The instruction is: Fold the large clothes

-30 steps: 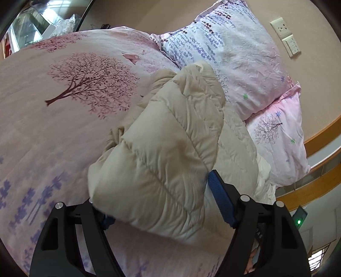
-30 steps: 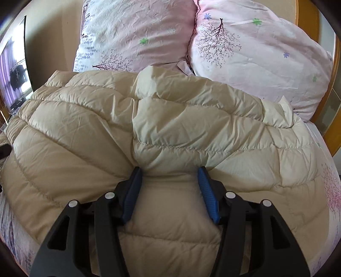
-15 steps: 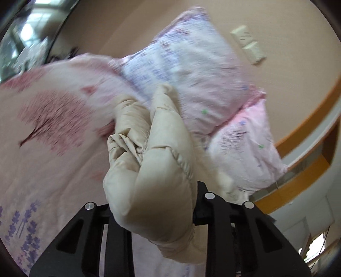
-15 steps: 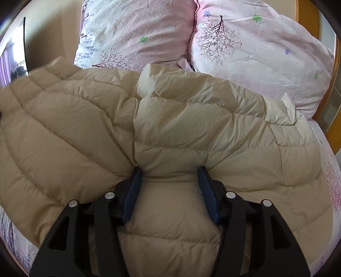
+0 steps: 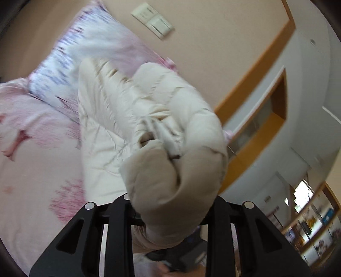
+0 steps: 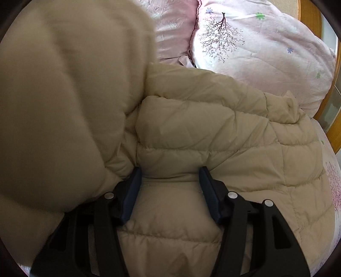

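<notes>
A beige quilted down jacket [image 6: 213,132] lies spread on the pink bed. My left gripper [image 5: 170,204] is shut on a bunched part of the jacket [image 5: 170,170] and holds it lifted above the bed; its fingertips are hidden by the fabric. That lifted part fills the left of the right wrist view [image 6: 64,95], blurred. My right gripper [image 6: 170,187] rests on the jacket with its blue pads [image 6: 132,191] apart, a fold of fabric between them.
Two pink floral pillows [image 6: 255,53] lie at the headboard behind the jacket. The pink tree-print duvet [image 5: 32,149] lies left of the jacket. A wall with a socket plate [image 5: 152,20] and wooden trim [image 5: 255,149] stands behind.
My left gripper closed on the jacket's edge, then lifted it and swung it up and over toward the right. The right gripper stayed where it was.
</notes>
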{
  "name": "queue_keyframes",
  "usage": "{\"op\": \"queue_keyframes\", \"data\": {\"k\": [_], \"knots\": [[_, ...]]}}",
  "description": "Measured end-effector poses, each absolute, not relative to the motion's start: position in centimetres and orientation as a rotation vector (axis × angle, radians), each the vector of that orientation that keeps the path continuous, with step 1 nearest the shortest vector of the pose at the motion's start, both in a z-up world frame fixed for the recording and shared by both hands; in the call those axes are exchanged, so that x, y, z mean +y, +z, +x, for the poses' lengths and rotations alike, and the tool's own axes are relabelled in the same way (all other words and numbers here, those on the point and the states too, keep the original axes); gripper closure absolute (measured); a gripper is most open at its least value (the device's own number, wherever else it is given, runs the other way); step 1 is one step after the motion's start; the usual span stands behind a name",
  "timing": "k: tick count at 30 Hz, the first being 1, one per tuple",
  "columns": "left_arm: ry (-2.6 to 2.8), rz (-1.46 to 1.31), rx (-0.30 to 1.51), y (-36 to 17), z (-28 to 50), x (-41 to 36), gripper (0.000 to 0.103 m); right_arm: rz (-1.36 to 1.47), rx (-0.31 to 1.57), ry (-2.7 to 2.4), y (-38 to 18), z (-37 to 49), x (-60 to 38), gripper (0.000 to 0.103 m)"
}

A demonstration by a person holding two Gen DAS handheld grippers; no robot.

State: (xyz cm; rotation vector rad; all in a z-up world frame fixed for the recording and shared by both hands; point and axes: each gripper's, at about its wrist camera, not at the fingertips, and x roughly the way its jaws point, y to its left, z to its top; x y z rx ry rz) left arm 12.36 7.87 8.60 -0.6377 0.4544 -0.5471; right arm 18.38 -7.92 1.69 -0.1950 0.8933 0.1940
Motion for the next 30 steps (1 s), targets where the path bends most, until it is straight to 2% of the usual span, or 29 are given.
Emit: {"op": "queue_keyframes", "data": {"k": [6, 12, 18, 30], "knots": [[-0.571, -0.643, 0.493, 7.8, 13.7, 5.2, 0.076, -0.113, 0.868, 0.292, 3.8, 17.3, -11.8, 0.044], [-0.554, -0.614, 0.499, 7.7, 13.9, 4.6, 0.076, -0.074, 0.808, 0.165, 6.7, 14.7, -18.9, 0.043], [-0.563, -0.559, 0.504, 7.9, 13.8, 2.4, 0.076, -0.049, 0.940, 0.091, 4.0, 16.4, -22.9, 0.043], [-0.668, -0.559, 0.637, 5.3, 15.8, -3.7, 0.076, 0.037, 1.040, 0.265, 2.8, 22.2, -24.3, 0.042]]}}
